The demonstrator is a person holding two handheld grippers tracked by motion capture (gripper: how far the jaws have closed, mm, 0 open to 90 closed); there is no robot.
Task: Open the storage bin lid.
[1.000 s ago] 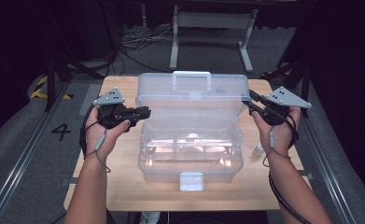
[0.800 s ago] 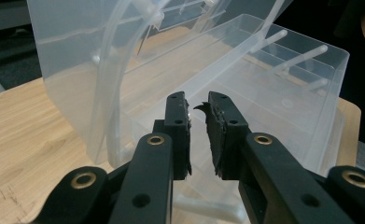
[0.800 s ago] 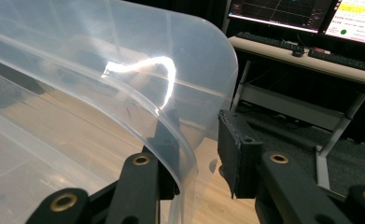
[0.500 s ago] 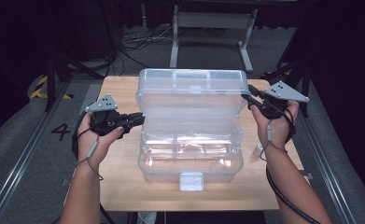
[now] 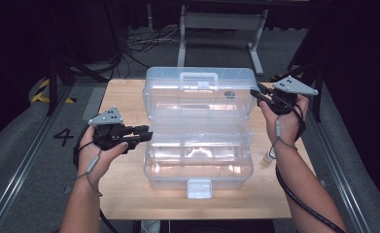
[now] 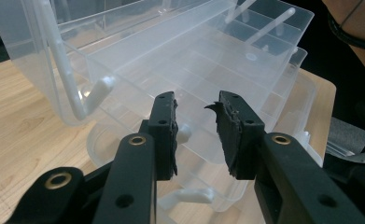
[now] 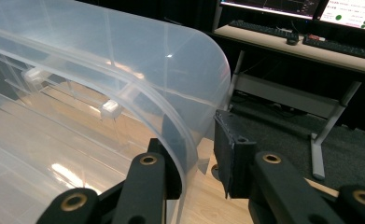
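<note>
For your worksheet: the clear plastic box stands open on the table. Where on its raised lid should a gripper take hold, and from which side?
Grip the lid by its thin side edge, coming in level from the box's right end. The wall there is narrow enough to sit between two jaws; the right gripper already straddles it, one jaw inside and one outside. The broad face offers nothing to pinch.

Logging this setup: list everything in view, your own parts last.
storage box: one, clear plastic, table centre, lid up
latch: one, clear, box front
small tube: one, whitish, right of box
table: one, light wood
keyboards: two, dark, on far desk
left tongs: black, open, at box's left tray edge
right tongs: black, astride lid's right edge; contact unclear
forearms: two, entering from below
</note>
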